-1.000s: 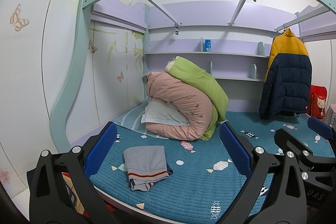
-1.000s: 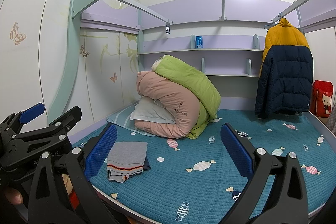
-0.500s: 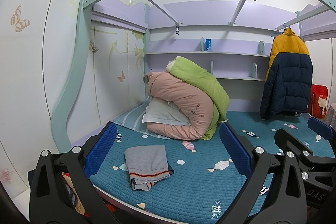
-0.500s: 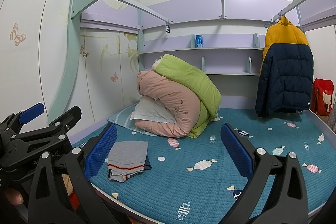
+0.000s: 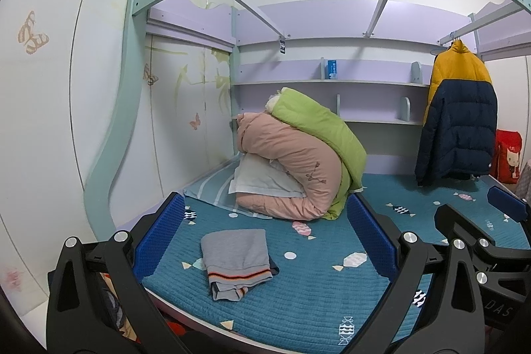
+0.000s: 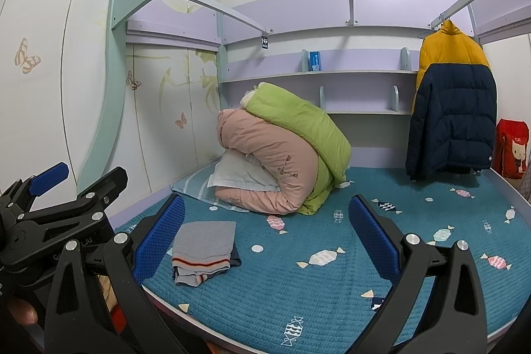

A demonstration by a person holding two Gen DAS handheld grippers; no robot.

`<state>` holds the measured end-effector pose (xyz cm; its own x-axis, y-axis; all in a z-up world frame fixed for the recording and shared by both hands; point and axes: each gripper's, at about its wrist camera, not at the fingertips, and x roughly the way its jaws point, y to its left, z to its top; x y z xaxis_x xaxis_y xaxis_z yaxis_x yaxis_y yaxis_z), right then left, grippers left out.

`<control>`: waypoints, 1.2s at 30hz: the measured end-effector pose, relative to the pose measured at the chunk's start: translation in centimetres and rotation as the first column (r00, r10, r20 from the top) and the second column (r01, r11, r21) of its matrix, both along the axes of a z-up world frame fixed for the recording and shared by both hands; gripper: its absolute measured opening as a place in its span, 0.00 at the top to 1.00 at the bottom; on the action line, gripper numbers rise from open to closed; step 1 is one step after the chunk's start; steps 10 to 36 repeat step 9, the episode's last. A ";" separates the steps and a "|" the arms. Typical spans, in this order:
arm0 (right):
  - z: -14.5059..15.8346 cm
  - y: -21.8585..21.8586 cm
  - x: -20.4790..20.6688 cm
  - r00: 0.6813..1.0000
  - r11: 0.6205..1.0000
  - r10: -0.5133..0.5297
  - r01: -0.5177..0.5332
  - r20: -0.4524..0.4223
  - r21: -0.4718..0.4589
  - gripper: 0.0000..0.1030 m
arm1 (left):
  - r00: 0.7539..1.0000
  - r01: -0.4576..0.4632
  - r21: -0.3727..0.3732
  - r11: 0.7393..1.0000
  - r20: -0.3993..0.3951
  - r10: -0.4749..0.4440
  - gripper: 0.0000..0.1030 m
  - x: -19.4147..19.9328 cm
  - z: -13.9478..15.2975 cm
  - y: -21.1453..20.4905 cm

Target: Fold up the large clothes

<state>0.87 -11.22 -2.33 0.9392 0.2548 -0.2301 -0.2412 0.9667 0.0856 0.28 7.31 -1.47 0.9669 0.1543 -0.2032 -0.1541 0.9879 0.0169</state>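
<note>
Left gripper [image 5: 265, 234] held level above the bed's near edge, fingers spread wide and empty, right gripper [image 6: 265, 234] beside it, likewise spread and empty, folded grey garment [image 5: 237, 257] lying on the blue mattress [image 5: 332, 304] ahead of both

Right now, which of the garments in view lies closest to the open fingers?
The folded grey garment with striped hem, flat on the teal mattress near its front edge; the yellow-and-navy puffer jacket hangs far back.
</note>
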 end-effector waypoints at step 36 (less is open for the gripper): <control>-1.5 0.0 2.0 0.999 1.000 -0.017 0.018 -0.048 0.012 0.07 | 0.999 0.007 0.019 1.000 -0.054 -0.006 0.05 2.6 -1.6 -0.1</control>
